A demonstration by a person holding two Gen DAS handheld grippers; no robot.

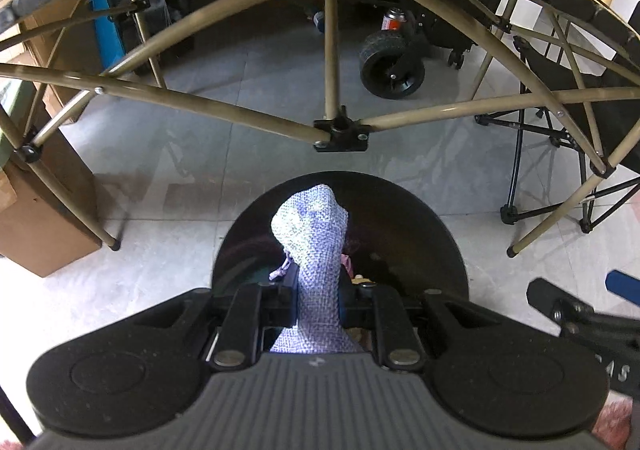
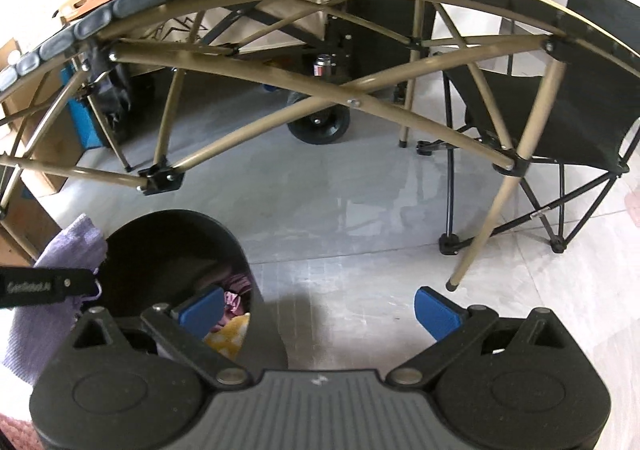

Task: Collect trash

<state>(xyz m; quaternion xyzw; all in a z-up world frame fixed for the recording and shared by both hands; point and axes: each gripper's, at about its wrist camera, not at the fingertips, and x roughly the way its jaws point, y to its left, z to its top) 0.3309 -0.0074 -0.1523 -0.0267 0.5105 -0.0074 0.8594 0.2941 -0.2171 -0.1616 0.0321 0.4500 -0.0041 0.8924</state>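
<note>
My left gripper (image 1: 318, 302) is shut on a purple woven cloth (image 1: 314, 234) and holds it right over the mouth of a round black bin (image 1: 420, 226). The cloth sticks up past the fingers. In the right wrist view the same cloth (image 2: 70, 246) hangs at the left beside the bin (image 2: 160, 234), with the left gripper's finger (image 2: 44, 286) across it. Pink and yellow scraps (image 2: 232, 314) lie inside the bin. My right gripper (image 2: 320, 310) is open and empty, its blue pads wide apart, to the right of the bin above the floor.
A folding table with tan tube legs (image 1: 332, 50) arches over the grey tiled floor. A black folding chair (image 2: 560, 106) stands at the right. A wagon wheel (image 1: 392, 64) and a red gas can (image 1: 392, 19) sit behind. Cardboard boxes (image 1: 44, 218) stand at the left.
</note>
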